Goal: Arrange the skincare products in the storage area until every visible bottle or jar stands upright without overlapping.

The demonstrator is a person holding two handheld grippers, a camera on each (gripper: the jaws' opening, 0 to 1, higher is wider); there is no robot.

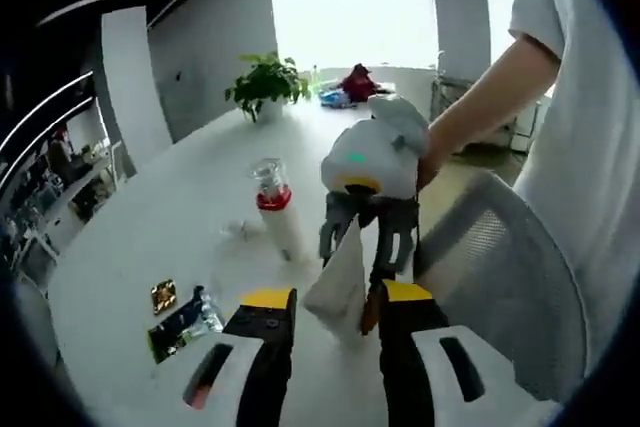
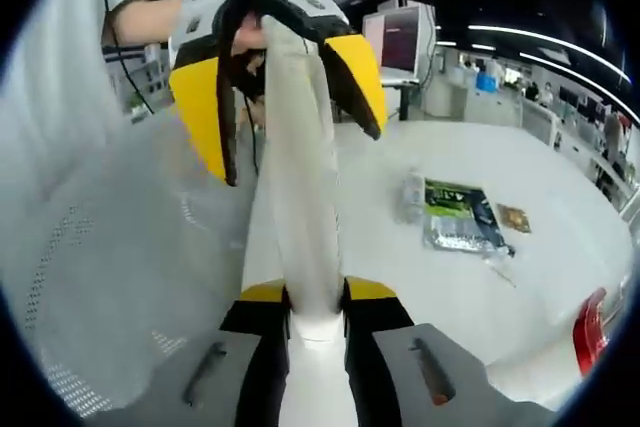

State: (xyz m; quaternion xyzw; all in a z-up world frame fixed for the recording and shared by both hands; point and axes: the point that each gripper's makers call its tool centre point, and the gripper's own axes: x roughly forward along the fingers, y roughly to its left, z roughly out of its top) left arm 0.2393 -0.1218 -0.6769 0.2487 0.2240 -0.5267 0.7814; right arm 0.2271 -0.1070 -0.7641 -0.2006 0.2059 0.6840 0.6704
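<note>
Tube: white squeeze tube (image 2: 296, 197), held off the table (image 1: 180, 197) between the two tools, over the near edge beside a grey mesh chair (image 1: 500, 277).
Right gripper (image 2: 318, 299): clamped on one end of the tube, jaws pressed to either side of it; seen from across as the white-bodied tool (image 1: 368, 215) gripping the tube's top.
Left gripper (image 1: 330, 302): jaws apart in its own view, tube's flat white end (image 1: 338, 282) sitting between them; from the right gripper view its yellow-and-black jaws (image 2: 290, 67) straddle the far end; firm contact cannot be told.
Bottle: red-collared bottle with clear cap (image 1: 276, 209), upright on the table, well apart from the tube.
Other items: dark green sachet (image 2: 458, 215), small gold packet (image 1: 164, 296), both lying flat.
Step in hand: likely a handover or re-grip of the tube in mid-air, before standing it up.
Next move calls for: one tool taking sole hold, turning the tube cap-down, setting it on bare table near the bottle without touching it.
Risk: soft tube may flop once released.
</note>
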